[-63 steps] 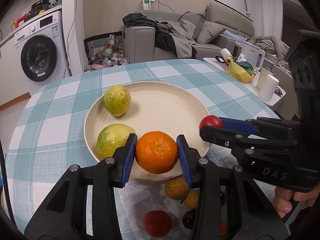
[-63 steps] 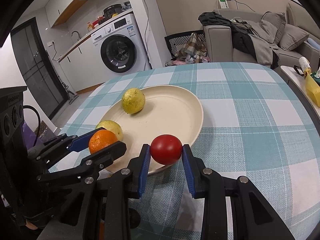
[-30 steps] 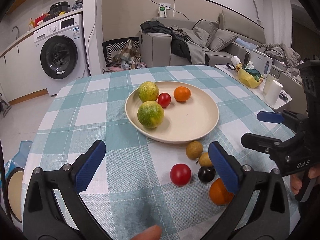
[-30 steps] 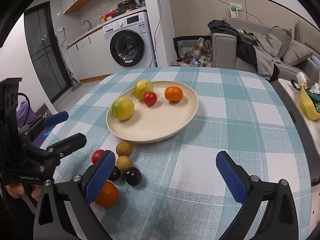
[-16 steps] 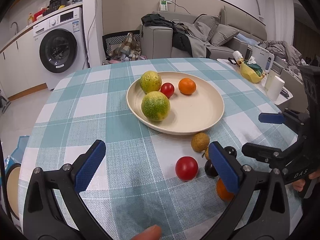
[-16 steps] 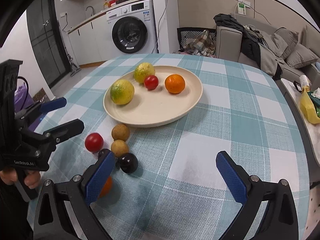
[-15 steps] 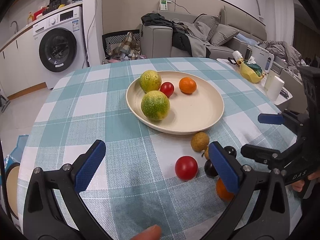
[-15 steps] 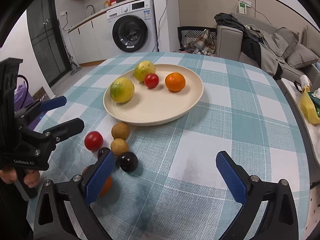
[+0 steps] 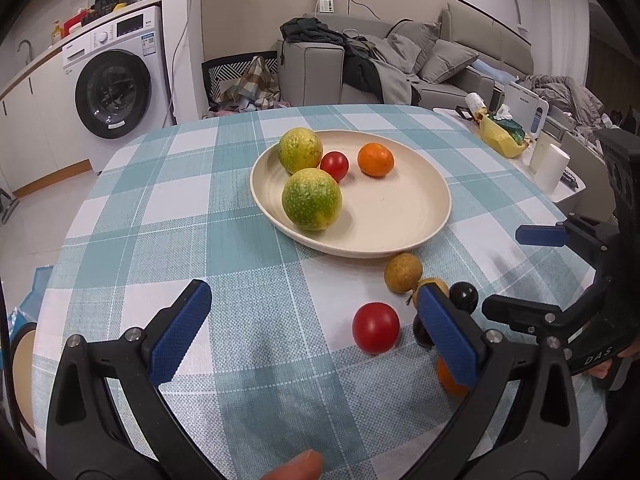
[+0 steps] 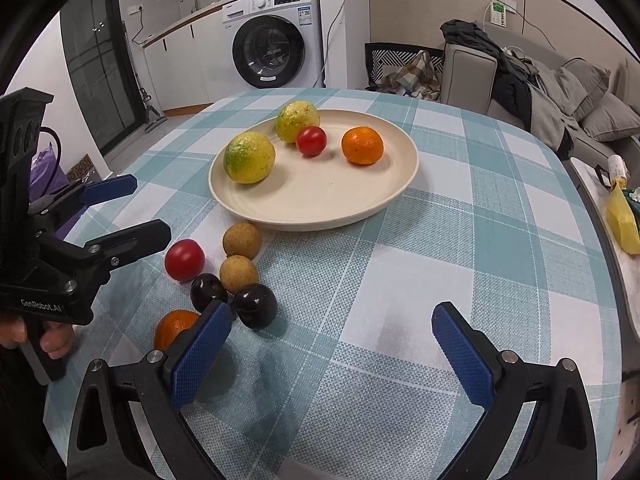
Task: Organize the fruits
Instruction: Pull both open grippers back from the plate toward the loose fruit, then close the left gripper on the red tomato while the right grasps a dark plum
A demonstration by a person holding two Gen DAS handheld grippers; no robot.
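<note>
A cream plate (image 9: 400, 216) (image 10: 320, 204) holds two green-yellow fruits (image 9: 312, 199), a small red tomato (image 9: 334, 165) and an orange (image 9: 375, 159). On the cloth in front of it lie a red tomato (image 9: 376, 327) (image 10: 184, 254), two brown fruits (image 9: 403, 272) (image 10: 242, 241), two dark plums (image 10: 255, 305) and an orange (image 10: 174, 327). My left gripper (image 9: 312, 332) is open and empty above the cloth, left of the loose fruit. My right gripper (image 10: 332, 350) is open and empty, with its left finger by the loose orange.
The round table has a teal checked cloth (image 9: 172, 216). A side table with a yellow bag (image 9: 500, 136) and white cups stands to the right. A washing machine (image 9: 116, 88) and a sofa (image 9: 400, 64) are behind.
Both grippers let go of the orange and tomato on the plate, opened wide and drew back. Since half a second ago both have eased slightly closer to the loose fruit.
</note>
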